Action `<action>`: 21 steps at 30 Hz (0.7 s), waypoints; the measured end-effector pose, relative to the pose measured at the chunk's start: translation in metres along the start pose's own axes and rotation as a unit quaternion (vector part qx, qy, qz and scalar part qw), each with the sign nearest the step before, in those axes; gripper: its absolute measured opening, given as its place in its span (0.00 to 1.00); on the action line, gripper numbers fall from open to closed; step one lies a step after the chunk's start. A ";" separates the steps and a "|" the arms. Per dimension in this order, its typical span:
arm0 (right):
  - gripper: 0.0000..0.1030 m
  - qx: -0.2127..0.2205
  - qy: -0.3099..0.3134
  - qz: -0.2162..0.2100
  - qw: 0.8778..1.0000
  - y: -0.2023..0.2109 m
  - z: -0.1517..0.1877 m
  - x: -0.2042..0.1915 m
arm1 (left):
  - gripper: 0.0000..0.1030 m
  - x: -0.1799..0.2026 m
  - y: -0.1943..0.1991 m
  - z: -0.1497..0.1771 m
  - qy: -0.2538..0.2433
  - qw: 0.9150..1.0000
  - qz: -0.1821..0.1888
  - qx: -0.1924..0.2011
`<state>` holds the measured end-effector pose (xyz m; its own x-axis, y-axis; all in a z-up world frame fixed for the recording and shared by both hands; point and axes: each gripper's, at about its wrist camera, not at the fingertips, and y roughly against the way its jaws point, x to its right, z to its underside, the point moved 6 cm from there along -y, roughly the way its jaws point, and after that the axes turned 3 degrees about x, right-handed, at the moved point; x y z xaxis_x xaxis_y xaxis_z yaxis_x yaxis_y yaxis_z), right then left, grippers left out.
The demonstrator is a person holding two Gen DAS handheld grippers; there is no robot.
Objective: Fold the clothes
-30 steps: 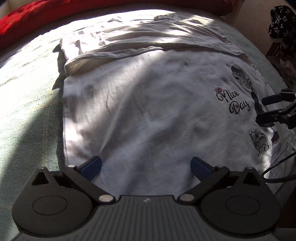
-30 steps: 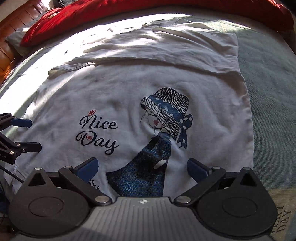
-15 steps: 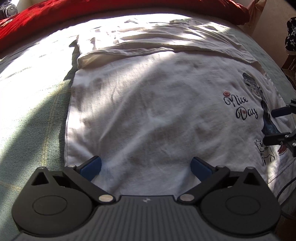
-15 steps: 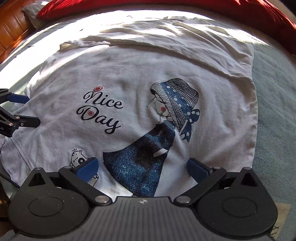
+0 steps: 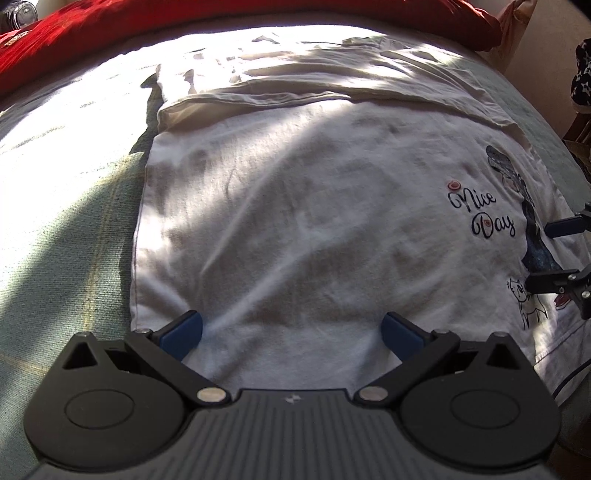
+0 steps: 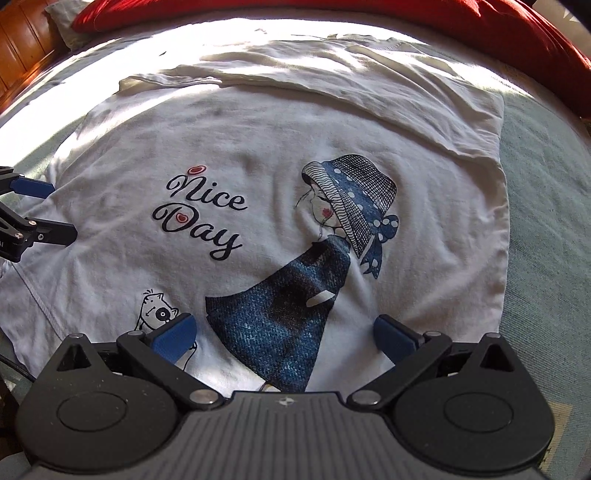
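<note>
**Both grippers spread wide over a white printed T-shirt on the bed**

A white T-shirt [image 6: 258, 155] lies flat on a pale green bedspread [image 6: 546, 206], its far part folded over into a creased band [image 6: 369, 85] that runs across the width. The print faces up: the script "Nice Day" [image 6: 203, 214], a figure in a dotted blue hat and denim-blue dress [image 6: 332, 240], and a small cartoon cat [image 6: 155, 306] near the hem.

The right gripper [image 6: 286, 334] hangs over the near edge of the shirt, above the dress print, its blue-padded fingers [image 6: 173, 334] spread wide and holding nothing. The left gripper [image 5: 291, 332] hangs over the plain white part of the shirt beside the print, fingers [image 5: 183, 330] likewise wide apart and empty. Whether either pad touches the cloth cannot be told.

Strong sunlight and shadow fall in patches across the fabric. A red cover [image 6: 498, 22] lies along the far side of the bed, and a wooden headboard [image 6: 22, 44] shows at the far left in the right wrist view.
</note>
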<state>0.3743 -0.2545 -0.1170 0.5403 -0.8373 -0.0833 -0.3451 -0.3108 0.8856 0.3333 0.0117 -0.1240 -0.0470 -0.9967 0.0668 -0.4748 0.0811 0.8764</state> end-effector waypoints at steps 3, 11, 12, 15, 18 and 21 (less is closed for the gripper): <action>1.00 -0.006 0.000 0.006 1.000 0.005 0.009 0.000 | 1.00 0.002 0.010 0.013 -0.008 1.000 -0.005 0.005; 1.00 -0.013 0.012 0.028 0.999 0.022 0.023 -0.006 | 0.99 0.035 0.035 0.007 -0.103 0.993 0.013 0.061; 1.00 -0.002 0.015 0.028 0.999 0.025 0.022 -0.009 | 0.99 0.042 0.033 0.006 -0.118 0.991 0.021 0.065; 1.00 0.030 0.036 0.015 0.999 0.028 0.013 -0.022 | 0.99 0.059 0.022 0.008 -0.146 0.986 0.041 0.063; 1.00 0.025 0.053 0.005 0.998 0.018 0.012 -0.032 | 0.99 0.065 0.015 0.020 -0.144 0.987 0.050 0.050; 1.00 0.018 0.066 0.007 0.998 0.013 0.020 -0.035 | 0.99 0.057 0.020 0.035 -0.124 0.990 0.057 0.041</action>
<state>0.3352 -0.2383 -0.1113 0.6309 -0.7759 -0.0071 -0.3798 -0.3168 0.8691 0.2899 -0.0427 -0.1195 -0.3133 -0.9490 0.0357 -0.5234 0.2039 0.8273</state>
